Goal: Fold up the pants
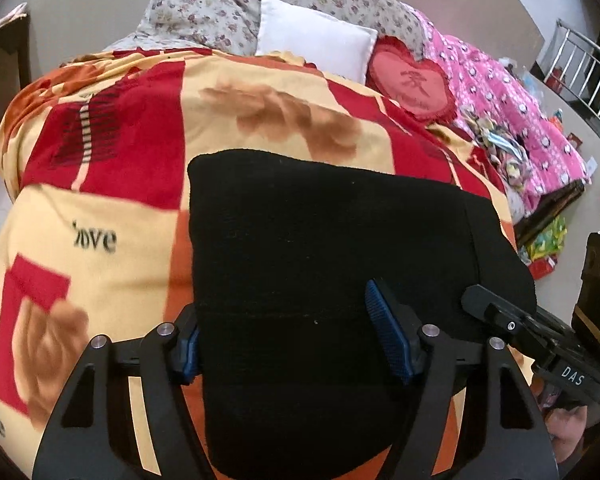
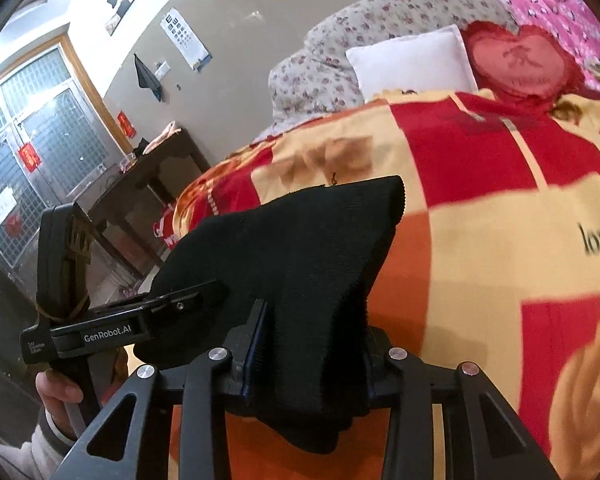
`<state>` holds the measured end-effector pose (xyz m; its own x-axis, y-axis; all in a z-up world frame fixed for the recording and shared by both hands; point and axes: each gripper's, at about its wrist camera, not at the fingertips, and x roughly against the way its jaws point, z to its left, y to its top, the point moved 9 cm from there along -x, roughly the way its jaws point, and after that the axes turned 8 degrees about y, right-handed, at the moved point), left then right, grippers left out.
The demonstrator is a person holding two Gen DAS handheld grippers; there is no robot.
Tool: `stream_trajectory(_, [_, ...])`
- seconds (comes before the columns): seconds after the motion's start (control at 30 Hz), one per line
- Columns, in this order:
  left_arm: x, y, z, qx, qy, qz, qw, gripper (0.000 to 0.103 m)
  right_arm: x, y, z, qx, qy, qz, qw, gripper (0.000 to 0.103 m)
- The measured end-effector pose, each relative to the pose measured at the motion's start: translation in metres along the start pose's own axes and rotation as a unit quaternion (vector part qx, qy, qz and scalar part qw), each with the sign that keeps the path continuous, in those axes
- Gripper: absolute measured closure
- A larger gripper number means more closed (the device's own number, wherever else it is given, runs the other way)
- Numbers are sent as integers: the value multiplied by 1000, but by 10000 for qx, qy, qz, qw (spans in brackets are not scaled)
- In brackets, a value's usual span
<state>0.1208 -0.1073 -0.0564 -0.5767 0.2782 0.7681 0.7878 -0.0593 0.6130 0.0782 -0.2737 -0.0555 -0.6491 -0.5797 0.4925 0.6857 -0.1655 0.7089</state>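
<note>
The black pants lie as a folded rectangle on a red, yellow and orange blanket. My left gripper stands open at the near edge of the pants, its blue pads wide apart with cloth lying between them. The right gripper shows at the pants' right edge in this view. In the right wrist view my right gripper has its fingers around a bunched fold of the pants, which rises between them. The left gripper shows at the left there.
A white pillow, a red heart cushion, a floral quilt and a pink quilt lie at the bed's far end. A dark wooden table stands beside the bed. A metal railing is at the far right.
</note>
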Motion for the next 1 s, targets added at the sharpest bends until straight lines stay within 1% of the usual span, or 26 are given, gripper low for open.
stream_trajectory(0.1, [-21, 11, 10, 36, 74, 91, 9999, 33, -17, 9, -8, -33, -67, 12, 10000, 66])
stream_trajectory(0.2, [-49, 7, 25, 106, 356, 414, 9985, 33, -42, 6, -23, -181, -161, 245, 9994, 66])
stream_trajectory(0.23, [-54, 5, 27, 123, 322, 443, 9984, 31, -51, 2, -31, -230, -262, 392, 9986, 64])
stream_trajectory(0.27, [-55, 4, 27, 161, 210, 421, 9988, 29, -56, -3, -38, -281, -370, 518, 9976, 62])
stream_trajectory(0.3, [-54, 4, 29, 181, 205, 413, 9988, 28, -57, -7, -45, -447, -389, 574, 9966, 59])
stream_trajectory(0.33, [-51, 3, 30, 175, 260, 375, 9988, 26, -53, -7, -46, -565, -292, 528, 9966, 57])
stream_trajectory(0.37, [-49, 3, 31, 161, 297, 354, 9988, 26, -48, -7, -47, -637, -239, 501, 9964, 57])
stream_trajectory(0.4, [-47, 3, 31, 133, 346, 348, 9987, 26, -39, -5, -47, -620, -310, 446, 9966, 57])
stream_trajectory(0.5, [-38, 3, 34, 138, 468, 328, 9983, 26, -12, 5, -36, -302, -608, 155, 9976, 57])
stream_trajectory(0.57, [-31, 3, 35, 152, 632, 260, 9975, 26, -1, 13, -25, -127, -603, 26, 9981, 57])
stream_trajectory(0.63, [-23, 6, 34, 117, 737, 107, 9972, 26, 1, 21, -9, 93, -585, -24, 9982, 57])
stream_trajectory(0.7, [-23, 8, 33, 56, 843, 51, 9964, 26, -7, 23, 2, 336, -671, 78, 9971, 57])
stream_trajectory(0.8, [-31, 7, 37, 9, 1051, 94, 9944, 26, -25, 20, 8, 595, -875, 281, 9940, 57])
stream_trajectory(0.87, [-38, 6, 38, 24, 1074, 124, 9941, 26, -42, 15, 1, 584, -1042, 456, 9918, 57])
stream_trajectory(0.93, [-43, 7, 39, 68, 1050, 119, 9944, 23, -53, 7, -9, 564, -1268, 588, 9886, 57])
stream_trajectory(1.0, [-45, 8, 39, 39, 1108, 82, 9938, 21, -62, -1, -15, 586, -1398, 654, 9863, 56])
